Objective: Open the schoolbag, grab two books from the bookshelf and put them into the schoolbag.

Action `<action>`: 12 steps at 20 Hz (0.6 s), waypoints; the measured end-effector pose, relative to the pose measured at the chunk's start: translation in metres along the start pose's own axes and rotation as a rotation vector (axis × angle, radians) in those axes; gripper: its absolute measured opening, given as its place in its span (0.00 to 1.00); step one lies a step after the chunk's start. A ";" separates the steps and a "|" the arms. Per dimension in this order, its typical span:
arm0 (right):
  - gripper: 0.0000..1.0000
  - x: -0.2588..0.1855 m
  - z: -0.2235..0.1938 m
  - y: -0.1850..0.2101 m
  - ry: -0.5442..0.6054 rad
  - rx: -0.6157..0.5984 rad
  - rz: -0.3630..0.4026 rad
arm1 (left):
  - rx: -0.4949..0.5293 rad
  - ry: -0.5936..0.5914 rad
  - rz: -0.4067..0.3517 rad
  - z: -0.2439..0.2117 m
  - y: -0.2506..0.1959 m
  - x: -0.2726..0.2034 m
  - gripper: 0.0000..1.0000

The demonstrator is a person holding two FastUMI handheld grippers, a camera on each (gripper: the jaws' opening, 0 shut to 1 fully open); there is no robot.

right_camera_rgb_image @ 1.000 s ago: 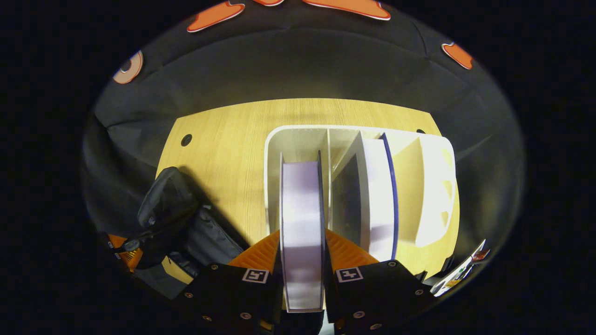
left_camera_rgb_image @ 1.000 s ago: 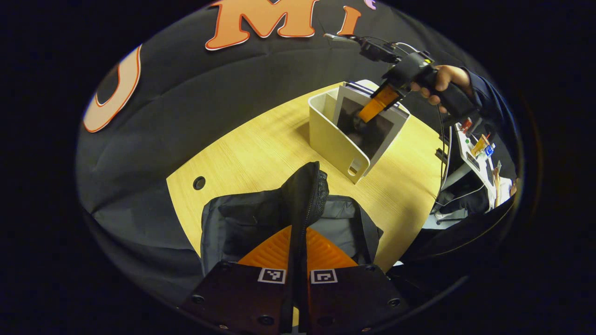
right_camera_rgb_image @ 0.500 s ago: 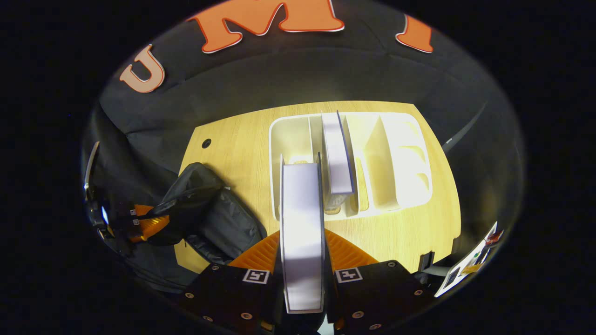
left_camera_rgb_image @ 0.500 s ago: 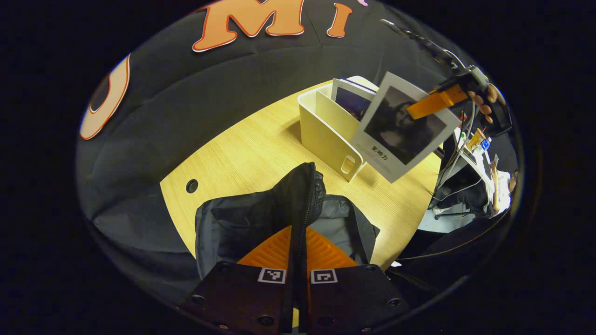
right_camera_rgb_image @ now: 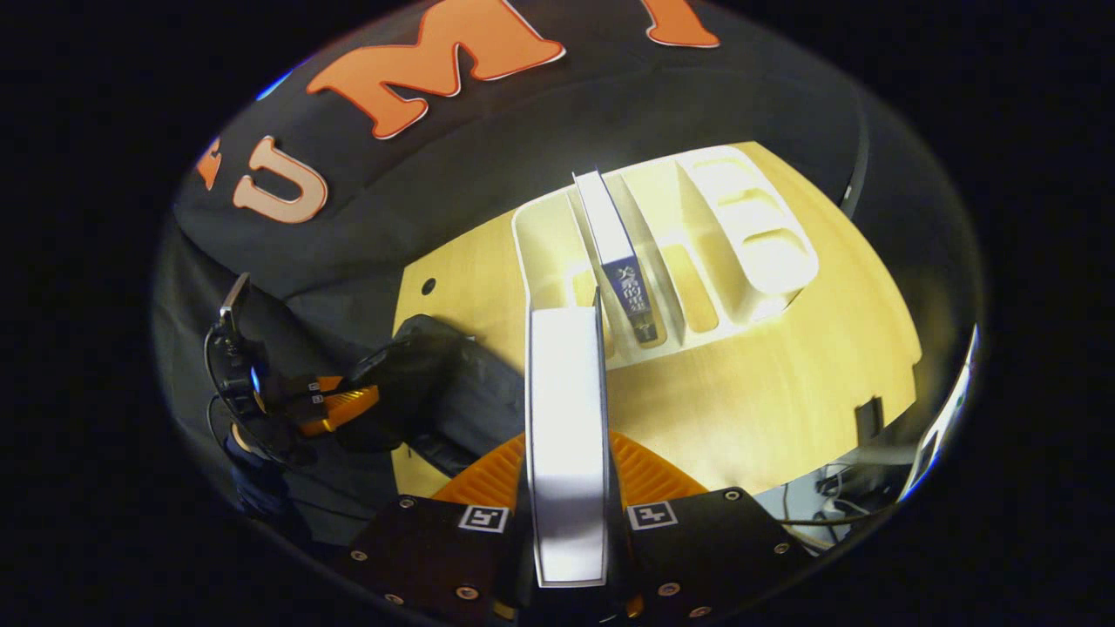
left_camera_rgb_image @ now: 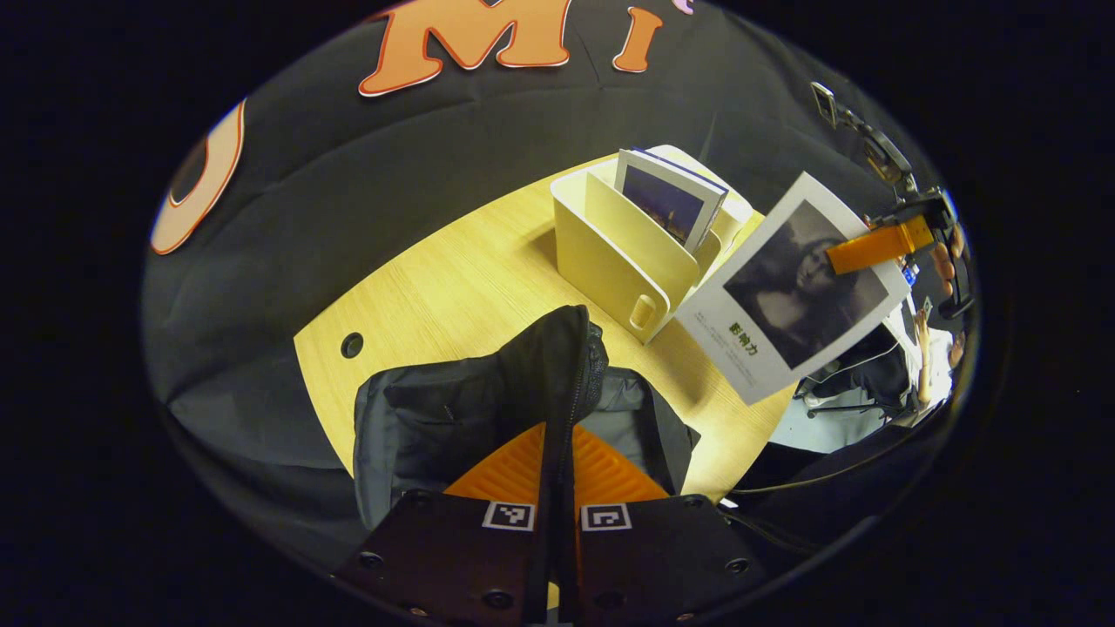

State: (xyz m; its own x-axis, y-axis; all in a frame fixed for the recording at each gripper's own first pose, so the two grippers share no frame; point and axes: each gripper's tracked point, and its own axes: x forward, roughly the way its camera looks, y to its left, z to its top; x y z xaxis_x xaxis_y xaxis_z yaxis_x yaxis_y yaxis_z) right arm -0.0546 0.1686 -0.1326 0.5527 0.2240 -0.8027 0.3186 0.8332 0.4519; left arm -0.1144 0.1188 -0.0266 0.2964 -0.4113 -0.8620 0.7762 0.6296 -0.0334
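Black schoolbag [left_camera_rgb_image: 488, 409] flap pinched — left hand-held gripper [left_camera_rgb_image: 557, 475]; right hand-held gripper [right_camera_rgb_image: 566, 475] clamps book [right_camera_rgb_image: 566, 435].

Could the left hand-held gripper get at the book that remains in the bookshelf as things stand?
Probably not: the left hand-held gripper is shut on the schoolbag flap, holding it up. The remaining book stands unobstructed in the bookshelf, but the left would have to release first.

Right gripper [right_camera_rgb_image: 566, 488] clamps book [right_camera_rgb_image: 566, 435] (edge-on).
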 end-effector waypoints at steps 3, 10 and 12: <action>0.35 0.005 -0.013 0.003 -0.012 0.059 0.071 | -0.013 -0.008 -0.005 0.003 -0.003 -0.002 0.05; 0.35 0.042 -0.040 0.036 -0.017 0.166 0.238 | -0.091 -0.033 -0.014 0.009 -0.009 -0.001 0.06; 0.35 0.059 -0.046 0.051 -0.012 0.206 0.294 | -0.107 -0.038 -0.022 0.009 -0.013 0.000 0.06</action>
State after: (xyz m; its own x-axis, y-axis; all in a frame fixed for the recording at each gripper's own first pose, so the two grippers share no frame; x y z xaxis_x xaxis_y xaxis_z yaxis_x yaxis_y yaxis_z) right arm -0.0414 0.2472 -0.1751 0.6526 0.4320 -0.6225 0.2927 0.6140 0.7330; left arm -0.1192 0.1047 -0.0212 0.3027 -0.4491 -0.8406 0.7195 0.6862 -0.1075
